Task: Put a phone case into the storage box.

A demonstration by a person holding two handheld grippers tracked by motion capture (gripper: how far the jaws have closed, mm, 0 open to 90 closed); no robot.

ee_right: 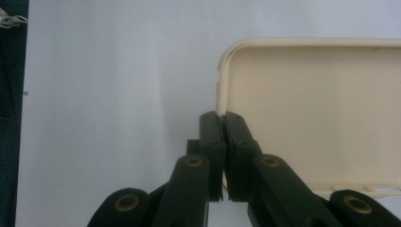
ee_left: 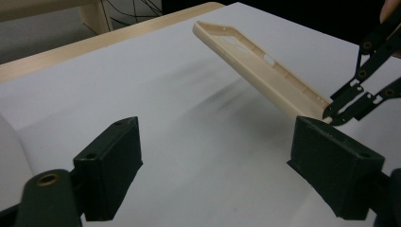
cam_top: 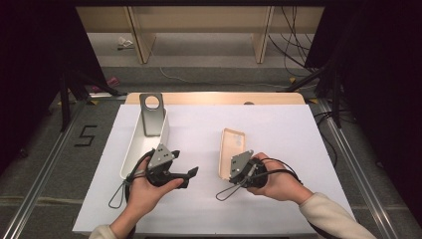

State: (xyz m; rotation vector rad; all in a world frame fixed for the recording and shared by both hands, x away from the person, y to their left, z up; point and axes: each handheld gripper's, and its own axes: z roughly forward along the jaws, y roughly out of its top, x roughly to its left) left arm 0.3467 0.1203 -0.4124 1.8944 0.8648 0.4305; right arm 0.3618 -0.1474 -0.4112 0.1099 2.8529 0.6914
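A beige phone case [cam_top: 232, 147] sits at the middle of the white table cover, open side up. My right gripper [cam_top: 230, 174] is shut on its near end. In the right gripper view the jaws [ee_right: 222, 116] pinch the case's rim [ee_right: 312, 109] at a corner. My left gripper [cam_top: 185, 163] is a little to the left of the case, open and empty. In the left gripper view its jaws [ee_left: 217, 156] are spread wide, and the case [ee_left: 260, 71] hangs tilted above its shadow, held at the lower end by the right gripper [ee_left: 352, 97].
A long white bin [cam_top: 133, 149] lies on the left of the table, with a grey stand with a round hole [cam_top: 152, 112] leaning at its far end. The wooden table edge [cam_top: 214, 98] runs along the back. Cables and dark stand legs are on the floor beyond.
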